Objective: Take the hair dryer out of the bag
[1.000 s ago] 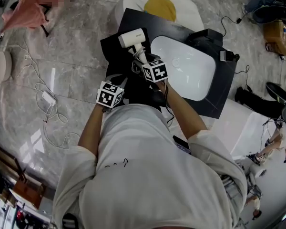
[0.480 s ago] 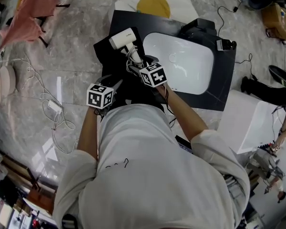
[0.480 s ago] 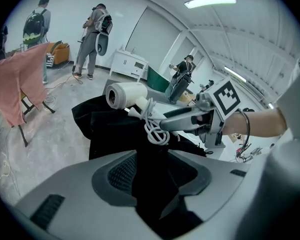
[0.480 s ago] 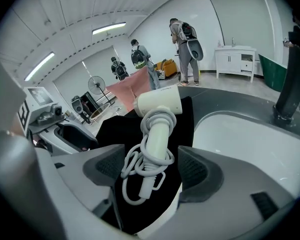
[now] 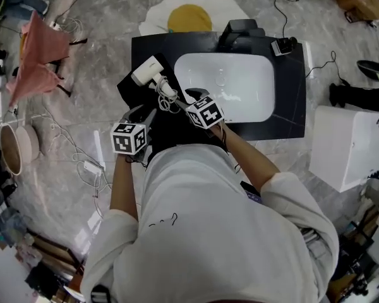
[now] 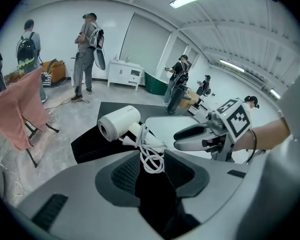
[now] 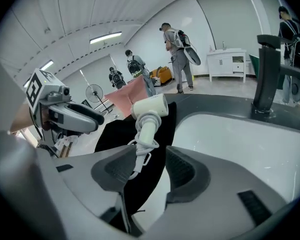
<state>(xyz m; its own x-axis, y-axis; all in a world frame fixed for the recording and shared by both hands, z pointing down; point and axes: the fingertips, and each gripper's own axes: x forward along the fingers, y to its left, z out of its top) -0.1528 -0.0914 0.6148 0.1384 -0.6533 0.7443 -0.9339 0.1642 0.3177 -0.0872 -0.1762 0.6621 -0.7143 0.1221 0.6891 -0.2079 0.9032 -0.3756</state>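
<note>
— Where's the hair dryer (image 5: pixel 146 72)?
— Out of the bag (image 5: pixel 129 95) and lying on top of it, at the left end of the black bench (image 5: pixel 290 106), just beside the white sink (image 5: pixel 240 100). It rests on the bag as it did a second ago.
— So what changed?
— A second ago the right hand-held gripper (image 7: pixel 149 168) was close up against the handle. Now it has drawn back, with the coiled cord (image 5: pixel 165 100) lying between it and the dryer. Its jaws stand apart and have just been closing a little. A loop of cord shows by one pad, not pinched.
— And the other?
— The left hand-held gripper (image 6: pixel 152 168) has pulled back too. Its jaws are apart after a slight closing, and only black bag fabric and the cord show through the gap, with nothing gripped.
</note>
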